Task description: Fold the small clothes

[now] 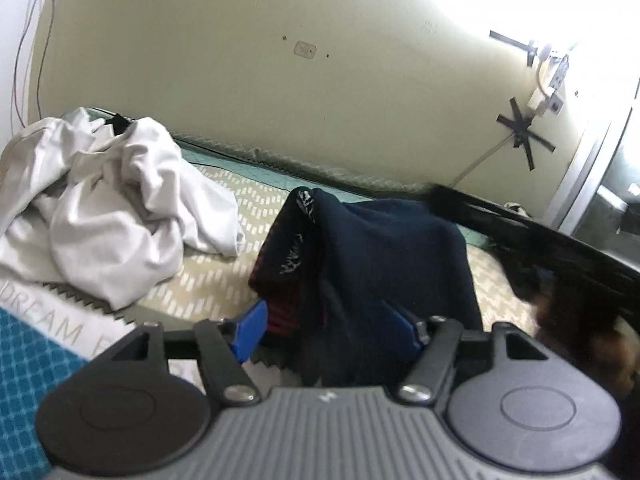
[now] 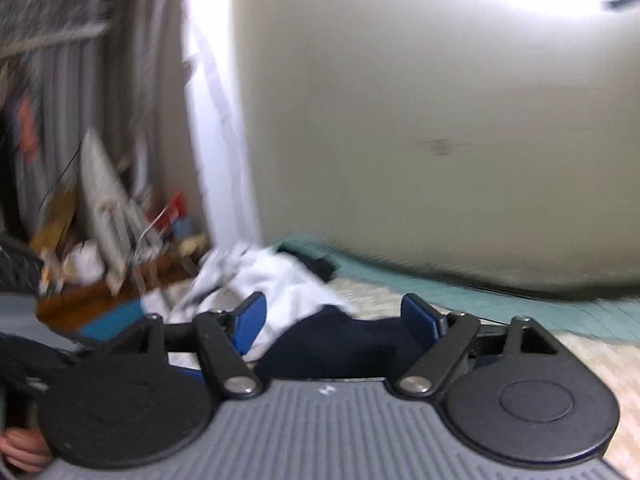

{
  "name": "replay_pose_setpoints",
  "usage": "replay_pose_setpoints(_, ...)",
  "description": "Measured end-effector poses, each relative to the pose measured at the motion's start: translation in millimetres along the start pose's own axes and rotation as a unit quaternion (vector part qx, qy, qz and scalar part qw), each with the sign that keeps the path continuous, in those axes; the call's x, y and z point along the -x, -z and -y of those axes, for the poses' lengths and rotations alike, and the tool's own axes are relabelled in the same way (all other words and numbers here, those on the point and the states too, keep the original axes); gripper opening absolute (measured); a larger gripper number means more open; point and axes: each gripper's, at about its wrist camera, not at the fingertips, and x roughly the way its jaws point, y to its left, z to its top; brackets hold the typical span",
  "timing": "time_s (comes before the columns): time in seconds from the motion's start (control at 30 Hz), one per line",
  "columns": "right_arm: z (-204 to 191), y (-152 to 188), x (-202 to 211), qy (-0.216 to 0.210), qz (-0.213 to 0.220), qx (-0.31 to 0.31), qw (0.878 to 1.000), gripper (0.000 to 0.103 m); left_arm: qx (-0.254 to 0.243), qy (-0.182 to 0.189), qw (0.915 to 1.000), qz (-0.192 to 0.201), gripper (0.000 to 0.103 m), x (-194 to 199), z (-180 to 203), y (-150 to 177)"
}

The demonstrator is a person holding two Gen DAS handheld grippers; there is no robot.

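Navy knitted cloth [image 1: 384, 248], soft and bunched with a red-striped edge and white flecks along one fold, is lying heaped on the bed's beige sheet with small white dashes [image 1: 224, 280], its near part spilling between the blue-padded fingers [image 1: 250, 332] of the left gripper [image 1: 328, 332]. Those fingers are standing apart around the fabric, not pinching it. A crumpled white cotton garment [image 1: 108, 204] is sitting to the left, close to the navy piece but apart from it. Behind both, a pale cream wall [image 1: 280, 80] is rising from the bed's teal edge.

From the blurred right wrist view, the right gripper [image 2: 334, 322] is hovering low over the same navy cloth [image 2: 340, 348], fingers [image 2: 418, 318] spread wide and seemingly released, with the white garment [image 2: 280, 280] just beyond. A cluttered wooden shelf [image 2: 100, 288] is standing further left.
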Motion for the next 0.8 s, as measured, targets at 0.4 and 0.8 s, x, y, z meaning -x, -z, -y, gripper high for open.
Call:
replay_pose_setpoints(0.4, 51, 10, 11, 0.052, -0.028, -0.089, 0.994, 0.047, 0.005, -0.048, 0.9988, 0.000, 0.058, -52, 1, -26)
replay_pose_setpoints(0.8, 47, 3, -44, 0.065, -0.086, -0.063, 0.992, 0.054, -0.019, -0.070, 0.9974, -0.006, 0.055, -65, 2, -16)
